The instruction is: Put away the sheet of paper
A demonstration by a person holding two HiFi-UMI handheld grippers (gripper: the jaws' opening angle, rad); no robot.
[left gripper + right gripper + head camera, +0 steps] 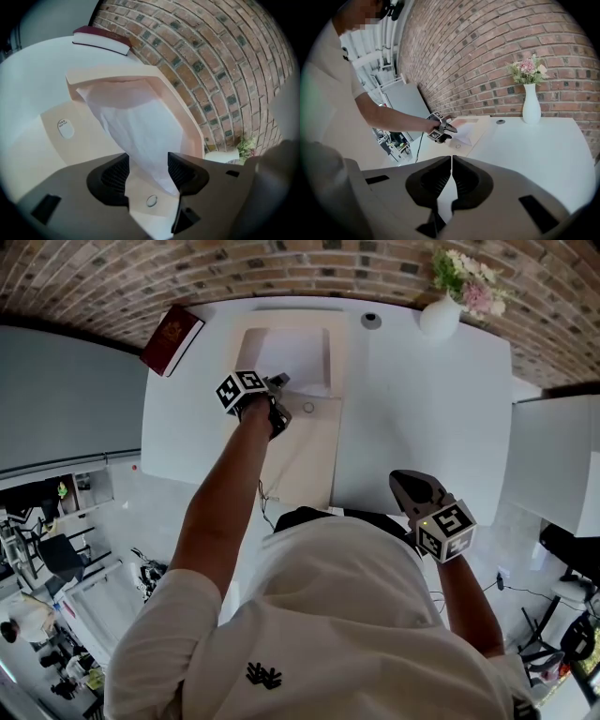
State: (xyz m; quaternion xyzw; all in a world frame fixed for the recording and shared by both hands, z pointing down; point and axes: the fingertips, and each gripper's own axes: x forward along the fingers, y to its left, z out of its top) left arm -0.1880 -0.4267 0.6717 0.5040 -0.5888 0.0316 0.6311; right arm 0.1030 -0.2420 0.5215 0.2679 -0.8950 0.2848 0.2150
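On the white counter a long cream envelope lies lengthwise, its mouth turned toward twelve o'clock in the head view and toward the brick wall. The sheet of paper sits in that open mouth. In the left gripper view the white sheet fills the pocket under the raised cream rim and narrows to a corner that runs out toward the camera. The left gripper reaches over the envelope from about seven o'clock, the person's bare forearm behind it. Its jaws stand spread, and in its own view the left gripper has the sheet's near corner lying between the two ribbed pads, close to the pad on the view's right, with neither pad pressing on it. A small round fastener shows on the envelope just below that corner. The right gripper is at about five o'clock on the counter's near edge, well apart from the envelope. In its own view the right gripper has its jaws pressed together with nothing between them. A dark red book lies on the counter's corner at about ten o'clock, and a white vase of flowers stands at about one o'clock near the wall. A small grey disc lies between the vase and the envelope.
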